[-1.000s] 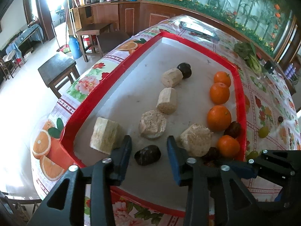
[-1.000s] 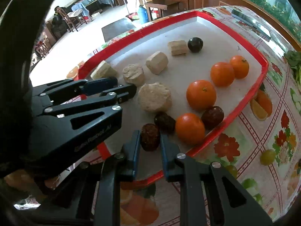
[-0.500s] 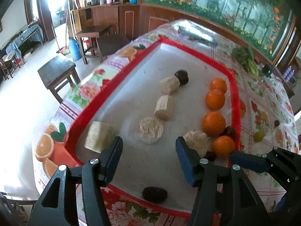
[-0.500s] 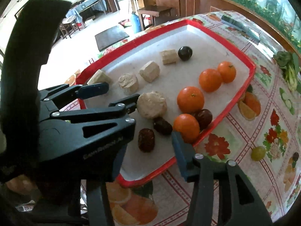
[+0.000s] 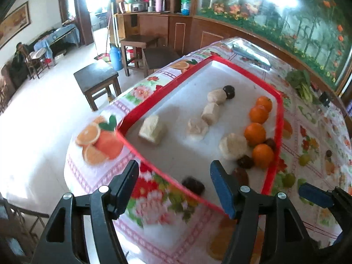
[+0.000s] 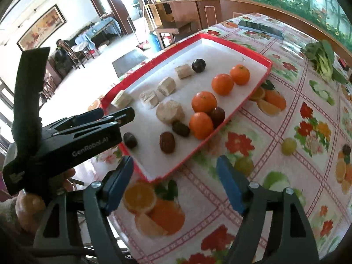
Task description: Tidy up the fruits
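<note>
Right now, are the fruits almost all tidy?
Mostly. On the tray, four oranges sit in a row and the pale chunks in another. Nothing is in hand: the left gripper and right gripper have just opened, empty. Left: the dark fruits lie scattered, one at the far end.

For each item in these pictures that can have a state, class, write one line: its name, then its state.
left gripper: open, nothing between its jaws, which have just been opening
right gripper: open, empty, jaws just been opening
oranges: whole, in a row on the tray
red tray: flat on the table, loaded
leafy greens: lying on the tablecloth
</note>
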The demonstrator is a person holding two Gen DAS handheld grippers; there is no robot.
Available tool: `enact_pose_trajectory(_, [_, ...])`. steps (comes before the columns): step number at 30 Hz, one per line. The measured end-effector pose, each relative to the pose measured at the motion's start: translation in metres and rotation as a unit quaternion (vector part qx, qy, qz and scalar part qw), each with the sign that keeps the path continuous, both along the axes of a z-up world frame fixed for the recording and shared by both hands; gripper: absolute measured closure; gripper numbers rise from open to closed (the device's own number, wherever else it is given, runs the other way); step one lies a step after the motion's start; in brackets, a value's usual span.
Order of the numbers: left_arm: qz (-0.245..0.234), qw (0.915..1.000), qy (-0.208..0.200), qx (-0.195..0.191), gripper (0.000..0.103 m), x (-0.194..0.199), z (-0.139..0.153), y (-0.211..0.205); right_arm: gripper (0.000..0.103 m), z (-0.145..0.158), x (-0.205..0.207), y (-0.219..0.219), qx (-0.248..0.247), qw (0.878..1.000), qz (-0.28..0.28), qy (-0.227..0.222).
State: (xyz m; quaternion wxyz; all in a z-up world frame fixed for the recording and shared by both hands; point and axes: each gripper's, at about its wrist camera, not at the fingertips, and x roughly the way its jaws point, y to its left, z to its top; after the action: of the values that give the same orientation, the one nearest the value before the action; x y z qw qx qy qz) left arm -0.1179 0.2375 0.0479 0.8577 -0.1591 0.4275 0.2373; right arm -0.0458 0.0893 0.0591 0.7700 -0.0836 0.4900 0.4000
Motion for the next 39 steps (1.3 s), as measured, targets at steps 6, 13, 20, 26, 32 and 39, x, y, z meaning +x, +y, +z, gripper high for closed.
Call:
enact_pose_trajectory(6, [0.026,0.9994,-0.018,-0.016,0.030,-0.031,-0.002,-0.021,0.011,0.007,-0.023,-0.017,0.008,0.999,0.010,-0.039])
enact_pose_trajectory(13, [0.051,0.9986,-0.010,0.008,0.026,-0.050,-0.003,-0.035,0.003,0.005,-0.043,-0.023,-0.028,0.996,0.030,-0.083])
enact_pose_trajectory(20, [0.052,0.9979,-0.010,0.036,0.022,-0.060,0.003,-0.045,0.002,0.005,-0.052,-0.032,-0.041,0.993,0.038,-0.101])
enact_pose_trajectory(26, [0.043,0.9980,-0.001,0.047,0.020,-0.067,0.002,-0.051,0.002,0.006,-0.054,-0.039,-0.053,0.993,0.032,-0.097])
enact_pose_trajectory(32, [0.041,0.9980,-0.015,0.046,0.020,-0.074,0.006,-0.057,0.002,0.005,-0.056,-0.044,-0.066,0.992,0.025,-0.101])
enact_pose_trajectory(39, [0.065,0.9965,0.002,0.052,0.018,-0.073,0.008,-0.054,0.002,0.007,-0.060,-0.045,-0.077,0.990,0.023,-0.117])
